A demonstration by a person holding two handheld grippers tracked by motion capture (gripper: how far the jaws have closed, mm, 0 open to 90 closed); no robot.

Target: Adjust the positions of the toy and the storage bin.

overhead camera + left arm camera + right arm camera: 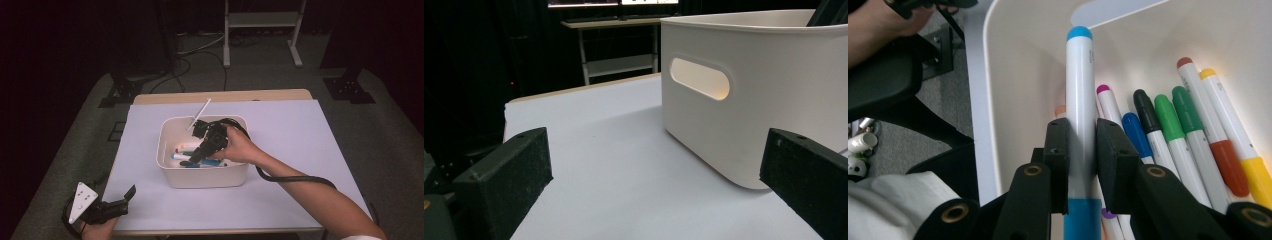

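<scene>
The right gripper (1081, 150) is clamping a blue-capped marker (1079, 90) inside the white bin (167, 165); the left gripper (649, 175), at seven o'clock, is gaping wide, empty.

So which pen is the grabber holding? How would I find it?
Look for the white tub in the middle of the table. Inside it, the right gripper is clamped on one marker. It is white with light blue ends, and it is held above the other markers lying in the tub.

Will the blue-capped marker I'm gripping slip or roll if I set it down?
The marker looks smooth and round, so it may slide in the right gripper and roll once released. It seems stiff and light; the bin should contain it.
</scene>
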